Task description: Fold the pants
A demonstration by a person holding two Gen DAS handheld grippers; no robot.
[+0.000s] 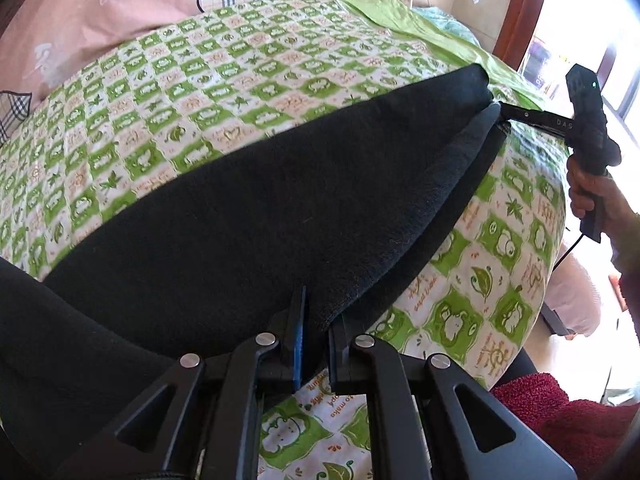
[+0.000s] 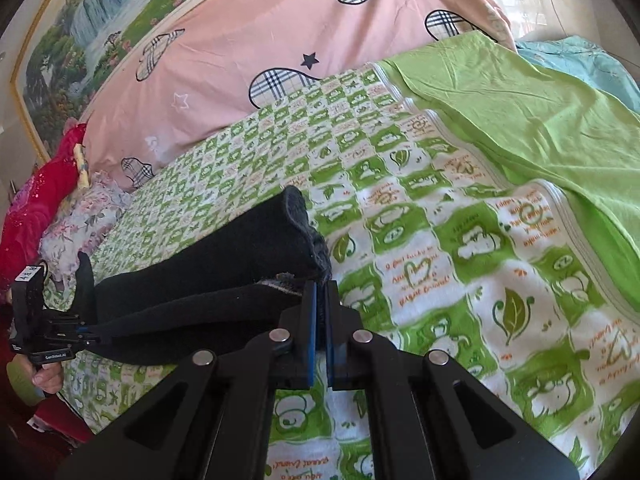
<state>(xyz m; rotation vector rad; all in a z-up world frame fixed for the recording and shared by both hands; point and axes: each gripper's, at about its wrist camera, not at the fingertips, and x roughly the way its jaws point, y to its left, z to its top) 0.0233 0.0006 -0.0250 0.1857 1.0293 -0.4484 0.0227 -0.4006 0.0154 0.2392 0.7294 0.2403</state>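
Black pants (image 1: 248, 208) lie stretched across a green-and-white patterned bed sheet (image 1: 168, 92). My left gripper (image 1: 318, 320) is shut on the near edge of the pants. In the left wrist view my right gripper (image 1: 500, 114) holds the far end of the pants at the upper right. In the right wrist view my right gripper (image 2: 321, 300) is shut on the pants (image 2: 224, 264), at a cuff edge. The left gripper (image 2: 90, 332) shows at the far left, shut on the other end. The pants hang taut between the two, slightly above the sheet.
A pink quilt (image 2: 256, 40) with plaid hearts lies along the back of the bed. A plain green sheet (image 2: 520, 108) covers the right side. Red fabric (image 1: 560, 412) lies at the lower right, red and floral bedding (image 2: 48, 200) at the left. A wooden frame (image 1: 520, 12) stands behind.
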